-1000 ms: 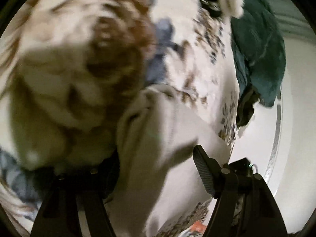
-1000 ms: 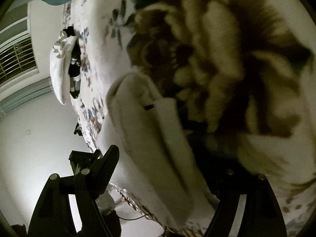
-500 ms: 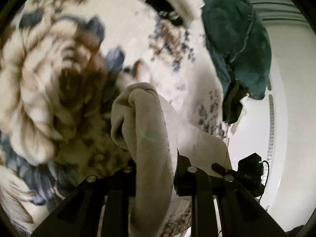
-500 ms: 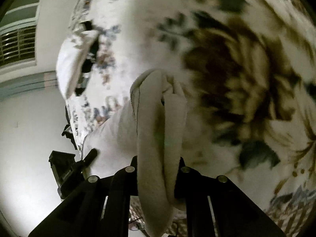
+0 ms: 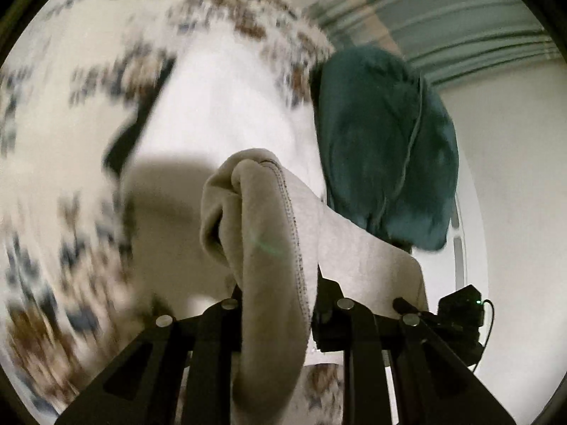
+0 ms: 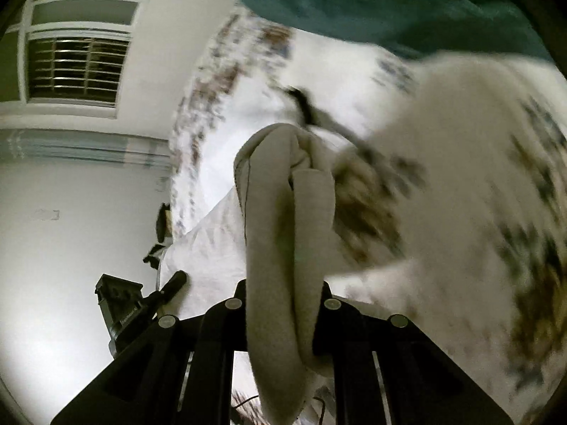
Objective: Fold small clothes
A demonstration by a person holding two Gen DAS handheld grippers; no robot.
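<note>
Currently the left gripper (image 5: 276,304) is clamped on a bunched edge of the beige cloth (image 5: 269,241), with the stitched hem running up between the jaws. The right gripper (image 6: 281,304) is likewise closed on a doubled-over fold of the same cloth (image 6: 280,219). The cloth is stretched between the two grippers and appears lifted off the flowered bedspread (image 5: 88,113), though contact underneath cannot be confirmed; background is motion-blurred in both views.

Step in hand is judged to be carrying the held edge over to make a fold. To do it well: both grips should be kept level and equally tensioned so the edge stays straight, the cloth should be laid down flat on the bedspread before anything is released, and the held edge should be lined up with the opposite edge. Thick bunching in the jaws suggests more than one layer is pinched, so a wrinkled fold is a risk when it is let go.

Around: a dark teal garment (image 5: 382,148) is lying on the bed just beyond the cloth, near enough to be dragged or covered if the fold is laid that way. A small dark item (image 6: 304,106) is seen on the bedspread further out; not identifiable. A window with blinds (image 6: 78,67) and plain wall are well apart.
</note>
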